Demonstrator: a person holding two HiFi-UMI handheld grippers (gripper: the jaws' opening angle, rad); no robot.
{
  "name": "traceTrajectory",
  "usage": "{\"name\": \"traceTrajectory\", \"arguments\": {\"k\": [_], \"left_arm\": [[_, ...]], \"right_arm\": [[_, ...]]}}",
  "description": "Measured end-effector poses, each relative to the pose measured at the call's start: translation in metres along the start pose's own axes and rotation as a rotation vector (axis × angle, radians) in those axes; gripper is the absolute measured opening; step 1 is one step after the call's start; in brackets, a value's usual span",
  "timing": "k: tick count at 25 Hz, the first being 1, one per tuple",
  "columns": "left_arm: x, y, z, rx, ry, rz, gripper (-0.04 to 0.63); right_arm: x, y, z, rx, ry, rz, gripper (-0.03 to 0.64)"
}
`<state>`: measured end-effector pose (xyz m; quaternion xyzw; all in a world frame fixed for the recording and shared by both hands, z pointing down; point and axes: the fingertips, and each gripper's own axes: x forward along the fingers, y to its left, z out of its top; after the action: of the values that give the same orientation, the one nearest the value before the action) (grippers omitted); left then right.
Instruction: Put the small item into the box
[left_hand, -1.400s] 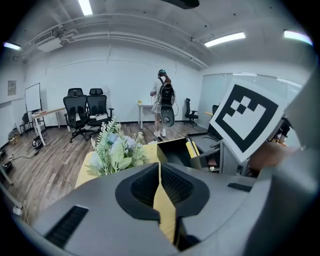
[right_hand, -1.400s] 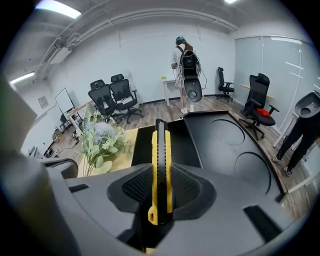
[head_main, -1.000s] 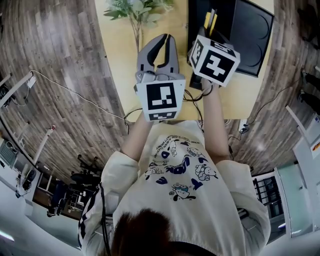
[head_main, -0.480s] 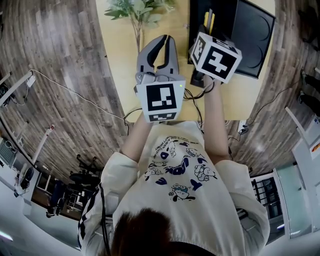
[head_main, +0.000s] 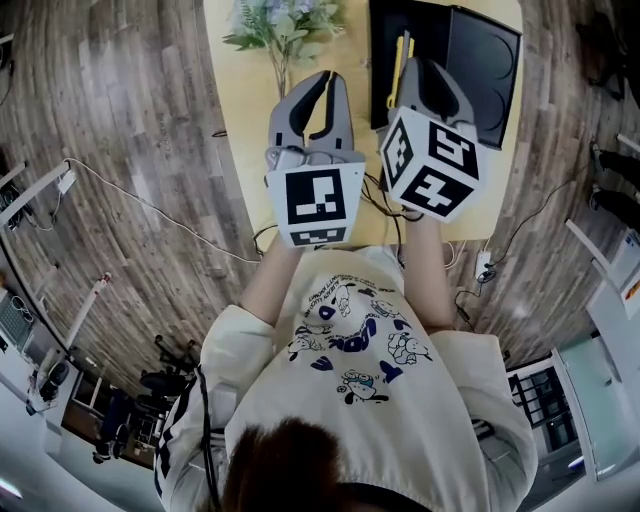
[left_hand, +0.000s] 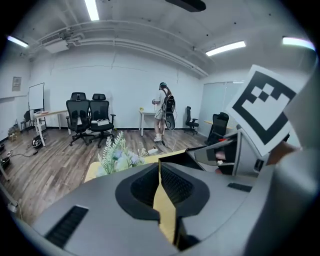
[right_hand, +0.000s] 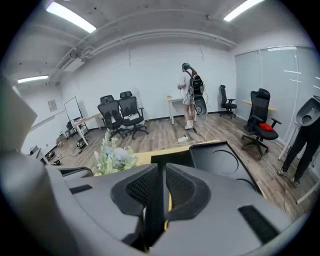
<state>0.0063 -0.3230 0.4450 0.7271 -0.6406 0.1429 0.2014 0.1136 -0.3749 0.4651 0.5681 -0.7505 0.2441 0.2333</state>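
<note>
Cut off by the head view's top edge: far side of the black box (head_main: 483, 70), top of the plant (head_main: 285, 22). Hidden behind the closing right gripper (head_main: 428, 70): the box's near part. Between its jaws, only a yellow sliver (right_hand: 169, 202), too little to name.

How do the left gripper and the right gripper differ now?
The left gripper hangs over bare table; the right gripper over the black box. Left jaws meet at the tips, empty; right jaws are closing, a yellow sliver showing in their narrow gap. Both point away from the person.
</note>
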Motion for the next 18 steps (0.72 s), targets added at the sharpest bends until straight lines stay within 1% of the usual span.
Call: {"name": "traceTrajectory", "arguments": {"k": [3, 11, 18], "left_arm": [[-0.013, -0.004, 0.017, 0.011, -0.037, -0.016, 0.023], [-0.057, -0.015, 0.059, 0.046, -0.135, -0.065, 0.023], [-0.095, -0.016, 0.088, 0.083, -0.238, -0.084, 0.023]], "right_arm": [[-0.026, 0.009, 0.010, 0.006, -0.055, 0.015, 0.057], [-0.095, 0.027, 0.022, 0.005, -0.153, 0.029, 0.044], [-0.144, 0.045, 0.038, -0.007, -0.296, 0.023, 0.041]]}}
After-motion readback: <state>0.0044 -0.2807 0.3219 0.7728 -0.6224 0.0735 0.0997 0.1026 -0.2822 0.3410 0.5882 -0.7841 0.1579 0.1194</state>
